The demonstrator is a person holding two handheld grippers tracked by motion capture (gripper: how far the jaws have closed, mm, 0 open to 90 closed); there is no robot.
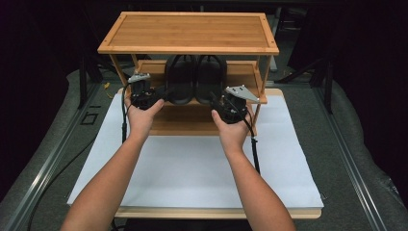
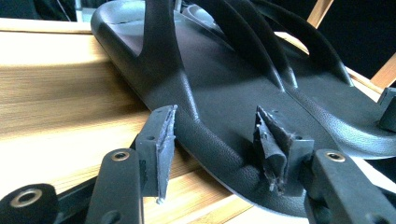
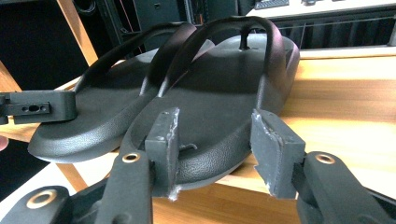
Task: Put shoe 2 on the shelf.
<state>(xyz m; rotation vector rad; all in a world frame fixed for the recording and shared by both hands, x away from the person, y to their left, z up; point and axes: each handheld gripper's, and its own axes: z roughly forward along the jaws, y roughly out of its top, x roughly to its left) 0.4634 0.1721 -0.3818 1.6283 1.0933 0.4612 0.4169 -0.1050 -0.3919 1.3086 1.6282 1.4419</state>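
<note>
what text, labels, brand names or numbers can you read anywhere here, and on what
None: no readable text shows in any of the three views.
Black sandals: plain pebbled soles and straps, no brand mark seen.
Bamboo rack: bare wood, no label.
Left gripper and right gripper: fingers and arms unmarked.
White table sheet: blank.

We are looking from high view, above person's side, facing forward and down toward 12 o'clock; whole bamboo rack [image 1: 188,33] and white table [image 1: 192,168] fitting in, so fairly far.

We are riding low in left gripper view, very near, facing left sandal [image 2: 224,98] heel at rack's middle shelf, aiming toward 1 o'clock.

We are riding low in right gripper view, equally near, facing right sandal [image 3: 215,93] heel, aiming toward 11 o'clock.

All views are sharing sandal pair on shelf; each gripper view is catching other gripper's jaw at its edge.
</note>
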